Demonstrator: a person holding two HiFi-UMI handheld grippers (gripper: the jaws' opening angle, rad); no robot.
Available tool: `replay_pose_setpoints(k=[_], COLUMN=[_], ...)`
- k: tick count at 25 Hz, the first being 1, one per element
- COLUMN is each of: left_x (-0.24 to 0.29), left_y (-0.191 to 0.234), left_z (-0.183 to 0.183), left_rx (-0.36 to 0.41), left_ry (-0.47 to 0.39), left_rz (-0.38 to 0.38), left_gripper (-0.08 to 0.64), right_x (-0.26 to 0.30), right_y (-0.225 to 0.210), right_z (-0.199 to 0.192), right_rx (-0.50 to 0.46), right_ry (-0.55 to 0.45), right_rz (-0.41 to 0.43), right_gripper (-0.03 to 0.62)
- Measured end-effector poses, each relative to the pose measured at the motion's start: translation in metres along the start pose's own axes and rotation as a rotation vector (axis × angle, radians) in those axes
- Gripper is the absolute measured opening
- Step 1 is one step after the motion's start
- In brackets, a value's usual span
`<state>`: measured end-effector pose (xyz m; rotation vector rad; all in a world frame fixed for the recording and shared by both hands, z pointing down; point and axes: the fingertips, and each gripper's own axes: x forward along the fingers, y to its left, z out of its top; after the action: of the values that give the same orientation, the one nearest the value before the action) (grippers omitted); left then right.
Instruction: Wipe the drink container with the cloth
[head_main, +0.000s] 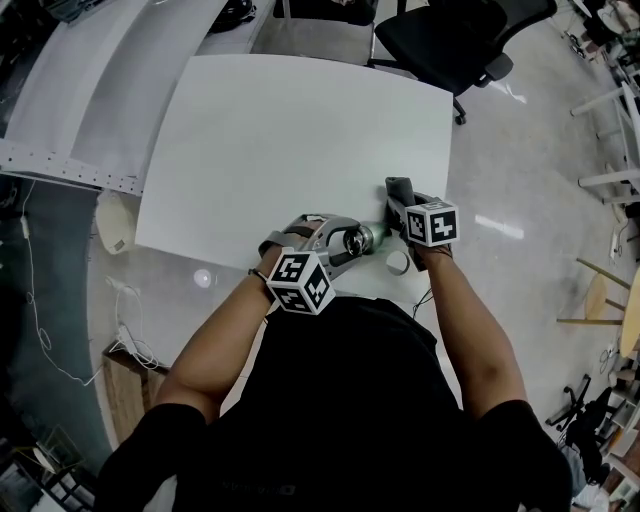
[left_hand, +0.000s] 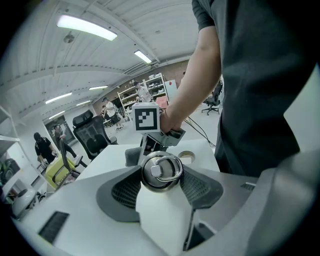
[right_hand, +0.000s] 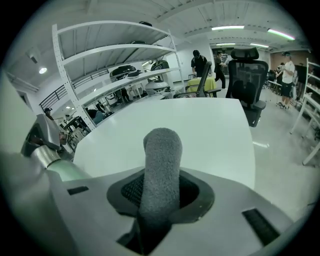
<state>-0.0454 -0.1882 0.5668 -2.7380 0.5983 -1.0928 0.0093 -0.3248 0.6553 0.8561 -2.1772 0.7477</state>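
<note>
Over the near edge of a broad white table (head_main: 300, 130), a steel-lidded pale green drink container (left_hand: 160, 172) is clamped at its lid end by the left hand-held gripper (left_hand: 160, 189). It is judged stiff, smooth and slippery. To its right, a soft grey rolled cloth (right_hand: 162, 165) is pinched in the right hand-held gripper (right_hand: 161, 202).

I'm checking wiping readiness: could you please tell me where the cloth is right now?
The grey cloth is pinched between the fingers of the right gripper, right of centre in the head view, just beside the drink container that the left gripper holds.
</note>
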Motion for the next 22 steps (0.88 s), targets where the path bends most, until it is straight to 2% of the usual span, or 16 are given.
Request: replay_pose_setpoints(k=[13,17,22], left_x=[0.025,0.038,0.047], left_y=[0.003,0.003,0.005], left_z=[0.025,0.035,0.040], left_rx=[0.003,0.012,-0.019], left_ry=[0.058,0.076,0.103], left_rz=[-0.008,-0.009,0.006], left_gripper=[0.252,0.252,0.252], right_x=[-0.076,-0.117,-0.162], right_y=[-0.033,-0.031,-0.014], right_z=[-0.014,-0.019,-0.028], right_rx=[0.205,0.248,0.259], right_ry=[-0.182,-0.259,-0.333], right_rz=[-0.008,0.025,0.095], right_gripper=[0.109,0.109,0.109])
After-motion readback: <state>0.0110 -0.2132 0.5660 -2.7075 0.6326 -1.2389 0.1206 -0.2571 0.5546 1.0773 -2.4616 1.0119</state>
